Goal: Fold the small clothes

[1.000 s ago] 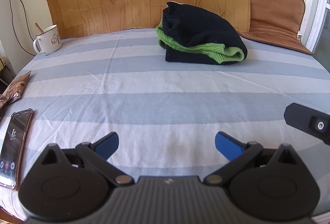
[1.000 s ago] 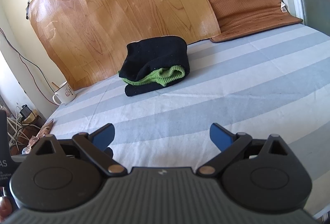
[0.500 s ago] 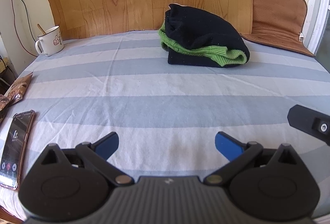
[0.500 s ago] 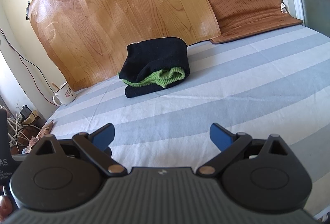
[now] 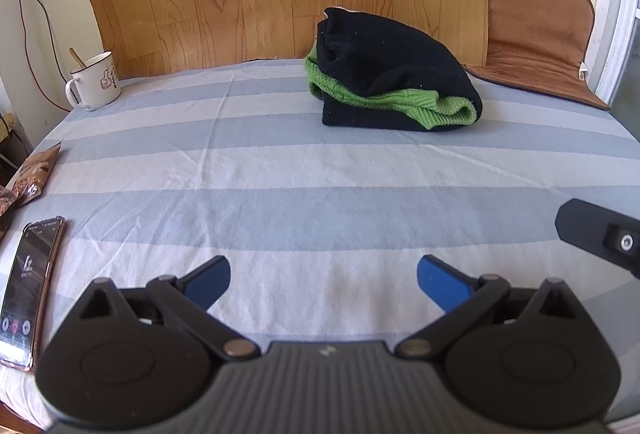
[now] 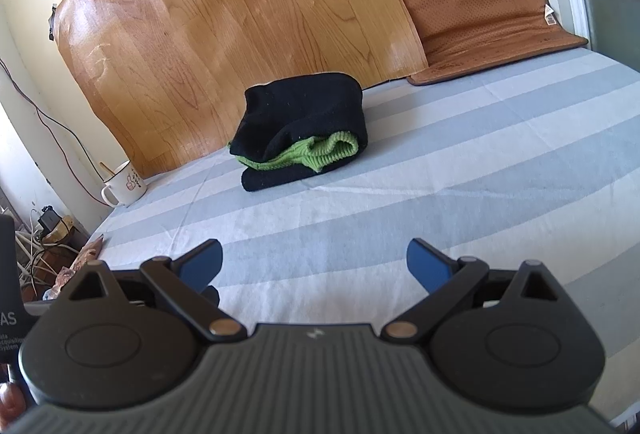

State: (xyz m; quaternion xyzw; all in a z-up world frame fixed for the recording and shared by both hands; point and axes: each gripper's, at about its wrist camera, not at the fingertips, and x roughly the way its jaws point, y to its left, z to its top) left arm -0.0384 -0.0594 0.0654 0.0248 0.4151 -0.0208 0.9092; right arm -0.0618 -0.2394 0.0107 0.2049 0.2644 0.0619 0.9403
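Left gripper point(image 5: 323, 280) nearer folded black-and-green sweater point(image 5: 390, 76), right gripper point(image 6: 314, 266) unmoved, jaws spread

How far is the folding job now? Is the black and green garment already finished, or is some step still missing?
Done: the black and green garment lies as a compact folded bundle on the striped sheet, near the wooden board. In hand: nothing; the left tool and the right tool are both open and empty, well short of the bundle. Left: no other unfolded clothes show in either view, so the job looks essentially finished.
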